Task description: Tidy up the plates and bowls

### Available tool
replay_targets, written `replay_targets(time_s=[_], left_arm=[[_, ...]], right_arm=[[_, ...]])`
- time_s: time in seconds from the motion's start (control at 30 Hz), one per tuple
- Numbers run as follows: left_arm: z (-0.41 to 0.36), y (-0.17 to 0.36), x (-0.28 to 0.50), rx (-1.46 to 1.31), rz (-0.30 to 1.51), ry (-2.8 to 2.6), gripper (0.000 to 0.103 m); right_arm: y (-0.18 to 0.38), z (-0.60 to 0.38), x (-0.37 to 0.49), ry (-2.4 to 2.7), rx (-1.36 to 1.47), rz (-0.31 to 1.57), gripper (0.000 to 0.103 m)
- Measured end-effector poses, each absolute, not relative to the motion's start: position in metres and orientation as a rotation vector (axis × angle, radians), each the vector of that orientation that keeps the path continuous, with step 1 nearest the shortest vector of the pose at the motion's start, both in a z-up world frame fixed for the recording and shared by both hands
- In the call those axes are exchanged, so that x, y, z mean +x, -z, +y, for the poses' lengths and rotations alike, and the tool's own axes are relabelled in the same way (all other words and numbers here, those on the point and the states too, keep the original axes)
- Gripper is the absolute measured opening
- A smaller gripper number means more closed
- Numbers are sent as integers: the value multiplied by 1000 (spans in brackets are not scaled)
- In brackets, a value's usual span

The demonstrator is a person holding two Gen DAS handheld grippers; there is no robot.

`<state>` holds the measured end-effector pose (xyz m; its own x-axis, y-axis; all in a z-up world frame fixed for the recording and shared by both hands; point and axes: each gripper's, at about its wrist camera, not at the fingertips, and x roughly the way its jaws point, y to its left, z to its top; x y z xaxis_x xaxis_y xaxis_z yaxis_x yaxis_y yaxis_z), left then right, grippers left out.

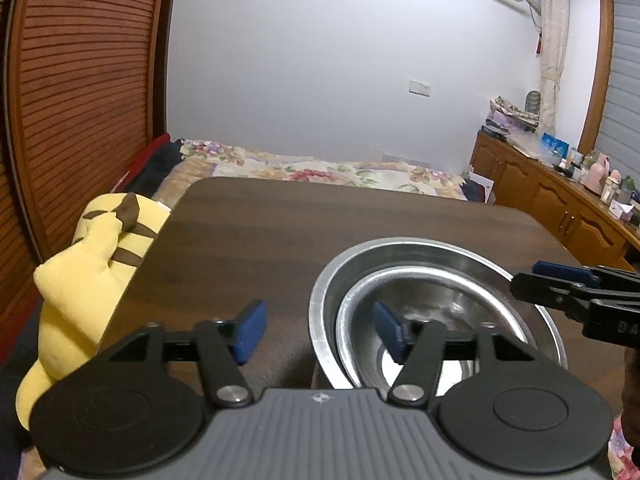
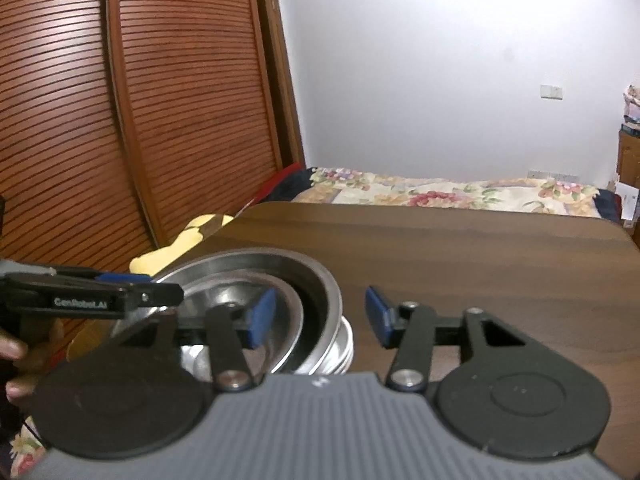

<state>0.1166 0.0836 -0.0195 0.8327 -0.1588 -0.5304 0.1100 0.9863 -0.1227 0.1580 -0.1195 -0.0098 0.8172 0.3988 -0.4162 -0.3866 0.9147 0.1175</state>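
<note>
Nested steel bowls stand on the dark wooden table (image 1: 280,232): a wide outer bowl (image 1: 420,246) with a smaller bowl (image 1: 452,308) tilted inside it. My left gripper (image 1: 320,334) is open and straddles the stack's left rim, its right pad inside and its left pad outside, neither pressing. My right gripper (image 2: 320,318) is open too and straddles the right rim of the outer bowl (image 2: 248,260), with its left pad over the inner bowl (image 2: 224,292). More steel rims (image 2: 344,344) show stacked underneath. Each gripper appears side-on in the other's view: right gripper (image 1: 532,280), left gripper (image 2: 160,288).
A yellow plush toy (image 1: 92,264) leans at the table's left edge. A bed with a floral cover (image 1: 320,168) lies behind the table. Louvred wooden doors (image 2: 160,120) stand on the left, and a cluttered wooden sideboard (image 1: 560,200) on the right. A person's hand (image 2: 24,356) holds the left gripper.
</note>
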Motion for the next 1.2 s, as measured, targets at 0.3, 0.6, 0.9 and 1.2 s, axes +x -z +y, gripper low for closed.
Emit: replay_targets(time_s=[0.3,0.6,0.9,1.2], left_arm=[[78,7,111,-36,521,93,101],[65,-5,102,29,460,48,103],[49,-23,89,77,412,37,103],[30,-38,62,71,384,40,103]], right_arm=[[4,-125,149,-355,24,382,103],[-2,-122,138,-267,5,370,103],[-25,-132,117,-222,25,336,103],[-43,-143,95,-179,31,317,103]])
